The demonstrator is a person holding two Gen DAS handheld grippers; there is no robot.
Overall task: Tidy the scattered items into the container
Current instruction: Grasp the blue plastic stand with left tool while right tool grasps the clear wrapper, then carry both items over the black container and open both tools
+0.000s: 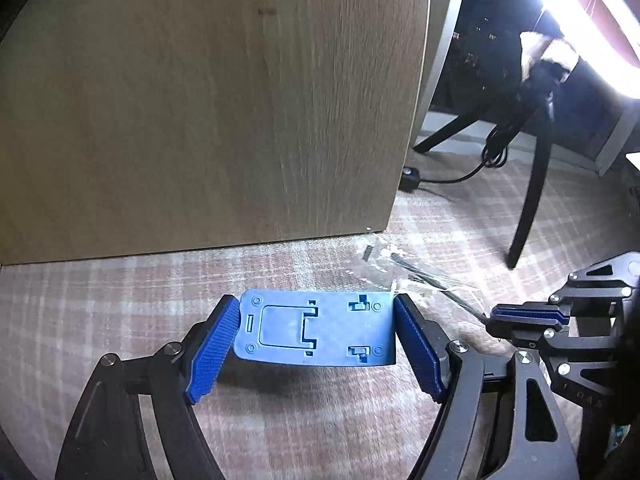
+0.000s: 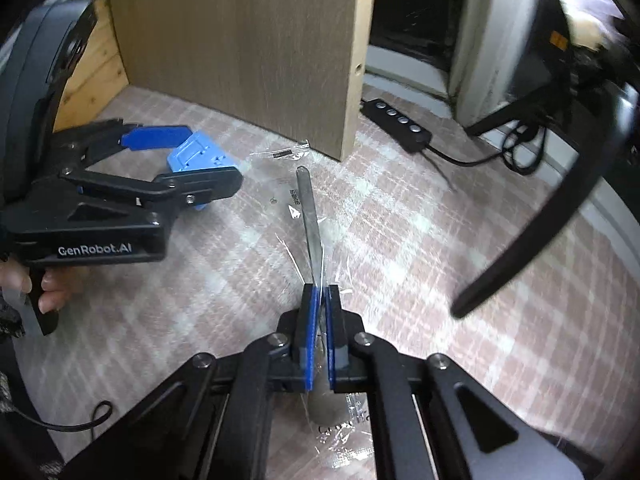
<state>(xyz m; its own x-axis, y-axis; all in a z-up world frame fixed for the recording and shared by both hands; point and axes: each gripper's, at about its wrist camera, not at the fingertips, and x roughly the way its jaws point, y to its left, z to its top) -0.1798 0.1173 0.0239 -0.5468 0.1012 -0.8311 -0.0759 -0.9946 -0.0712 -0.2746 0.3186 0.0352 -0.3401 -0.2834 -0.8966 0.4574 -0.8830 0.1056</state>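
the left claw (image 2: 200, 164) is a black linkage frame with round silver screws at its pivots, triangular cut-outs in the arms, and bright blue ribbed pads (image 1: 210, 350) on its fingers — white "genrobot.ai" lettering runs along the body above a black pistol handle wrapped by a hand (image 2: 48, 288). the right claw (image 2: 319, 312) is the same build: black arms, silver screws, blue pads. a thin black cable curls below — beside a dark patterned sleeve.
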